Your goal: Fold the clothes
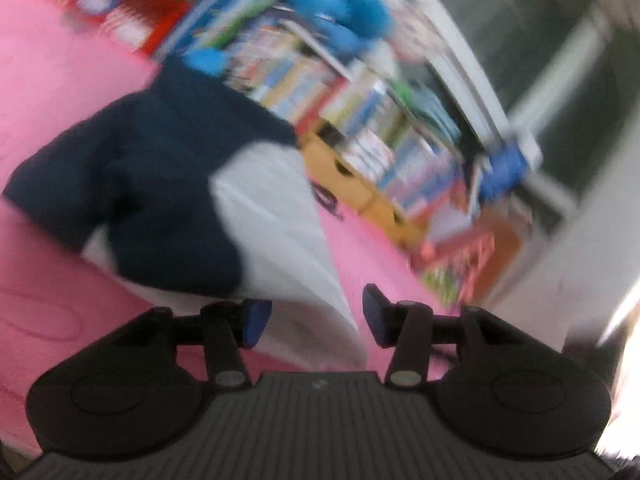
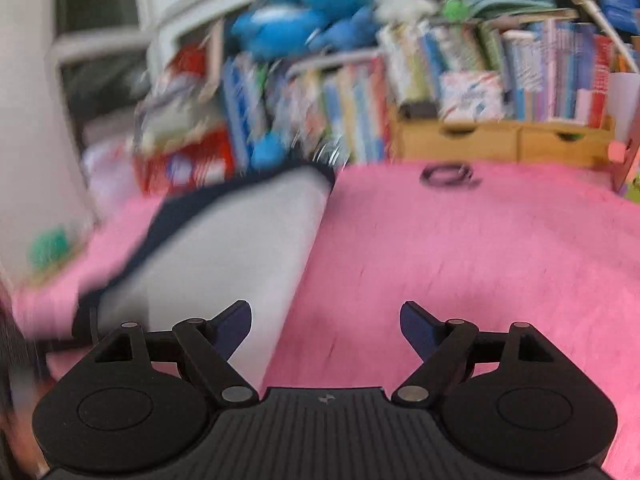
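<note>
A navy and white garment lies partly folded on the pink surface; the picture is blurred. Its white fold runs down between the jaws of my left gripper. The jaws stand apart and the right pad is clear of the cloth, so the gripper is open. In the right wrist view the same garment lies at the left, white with a navy edge. My right gripper is wide open over the pink surface. Its left finger is at the cloth's edge, and nothing is between the pads.
A shelf crammed with books and blue plush toys stands behind the surface, over wooden drawers. A black looped cord lies near the far edge. A window frame is off to one side.
</note>
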### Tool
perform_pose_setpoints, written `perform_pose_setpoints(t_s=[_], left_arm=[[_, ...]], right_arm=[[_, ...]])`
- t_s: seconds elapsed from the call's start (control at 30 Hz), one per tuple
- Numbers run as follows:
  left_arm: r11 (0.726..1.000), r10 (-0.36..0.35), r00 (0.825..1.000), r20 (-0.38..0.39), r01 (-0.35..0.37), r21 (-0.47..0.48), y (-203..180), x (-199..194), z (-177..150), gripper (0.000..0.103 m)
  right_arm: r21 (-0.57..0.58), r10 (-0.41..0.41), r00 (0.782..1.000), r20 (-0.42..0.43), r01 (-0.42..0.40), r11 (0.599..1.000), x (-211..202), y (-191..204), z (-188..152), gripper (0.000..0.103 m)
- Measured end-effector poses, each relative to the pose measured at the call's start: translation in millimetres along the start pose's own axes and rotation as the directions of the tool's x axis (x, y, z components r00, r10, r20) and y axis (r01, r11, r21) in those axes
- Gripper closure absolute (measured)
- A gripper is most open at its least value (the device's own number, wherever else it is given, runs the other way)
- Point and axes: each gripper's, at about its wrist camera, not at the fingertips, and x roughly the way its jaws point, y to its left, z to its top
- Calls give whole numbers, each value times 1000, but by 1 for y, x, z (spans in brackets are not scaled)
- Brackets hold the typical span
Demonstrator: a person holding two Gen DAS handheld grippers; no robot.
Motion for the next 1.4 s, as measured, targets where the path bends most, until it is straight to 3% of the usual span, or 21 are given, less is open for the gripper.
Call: perform_pose_setpoints(t_s=[0.13,0.2,0.3,0.4,0.43,0.5,0.67,0.87,1.13,1.27,1.4], left_arm=[[992,108,991,78,-102,-73,3,8,7,55],[981,183,971,156,-170,-93,0,8,8,58],[968,251,944,215,-249,-33,-10,14,10,58],[964,264,938,224,-265,-25,-10,23,16,59],[964,264,935,235,-265,-30,-9,25,20,72],[963,262,925,275,-268,-17,-8,17,29,87],[953,246,891,381,-294,73,-14,-3,47,91],[930,335,879,339,-367,33,19,-12,41,90],[913,372,864,339,-406,32,40,-23,40,87],[907,375,859,348,-418,56,42,-30,40,85],[885,418,830,370,-464,43,49,-42,43,83]], right_arm=[[15,54,998,-43,-54,998,10,26,-23,21],[45,41,998,-43,-39,998,22,35,-23,21],[98,8,1000,-30,-5,995,41,45,-24,21],[105,-71,997,14,69,992,56,61,-28,21],[90,-92,995,22,90,992,60,68,-28,22],[59,-127,991,38,125,990,64,77,-32,24],[44,-151,986,68,149,988,63,84,-38,27],[3,-176,980,92,177,984,76,93,-33,33],[-87,-134,989,66,139,986,86,109,-25,68],[-148,-127,990,69,136,980,83,115,-20,75],[-198,-125,989,82,140,970,81,115,-19,79]])
